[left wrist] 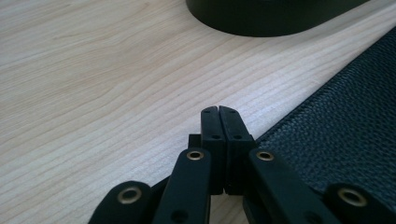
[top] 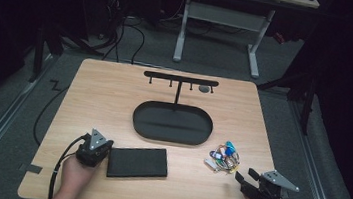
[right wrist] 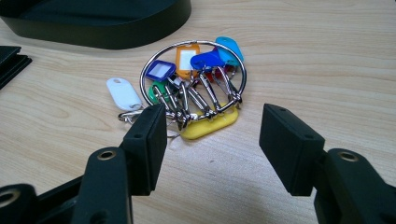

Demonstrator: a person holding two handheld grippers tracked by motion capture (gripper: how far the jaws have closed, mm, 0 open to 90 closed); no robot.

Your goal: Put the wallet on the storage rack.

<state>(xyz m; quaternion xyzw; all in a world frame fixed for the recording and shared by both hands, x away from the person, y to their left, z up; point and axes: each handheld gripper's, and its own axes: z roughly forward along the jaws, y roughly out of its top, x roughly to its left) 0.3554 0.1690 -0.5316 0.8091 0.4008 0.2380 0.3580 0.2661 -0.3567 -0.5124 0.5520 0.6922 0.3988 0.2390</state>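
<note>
On the near half of the worktop (top: 115, 92) lie the two items in hand: a flat black wallet (top: 137, 162) at near centre-left and a bunch of keys (top: 222, 157) at near right. The wallet lies flat with its long axis running left to right across the worktop, slightly skewed so that its right end sits a little farther from the person than its left. The left gripper (top: 104, 146) sits just beside the wallet's left short edge; whether it touches cannot be told. In the left gripper view its jaws are pressed fully together with nothing between them, the tip (left wrist: 219, 112) pointing along the wallet's textured edge (left wrist: 345, 130) towards the black oval tray (top: 172, 122). The bunch of keys lies just beside the tray's near right rim: a large metal ring (right wrist: 194, 77) lying flat, carrying coloured plastic tags, with a white tag (right wrist: 123, 93) spread out to the left and a yellow one (right wrist: 208, 125) nearest the right gripper (right wrist: 212, 135). That gripper's jaws stand wide apart and hold nothing; it points at the bunch from the person's side, close to it but apart. A black hook stand (top: 181, 79) rises from the tray's far side.
</note>
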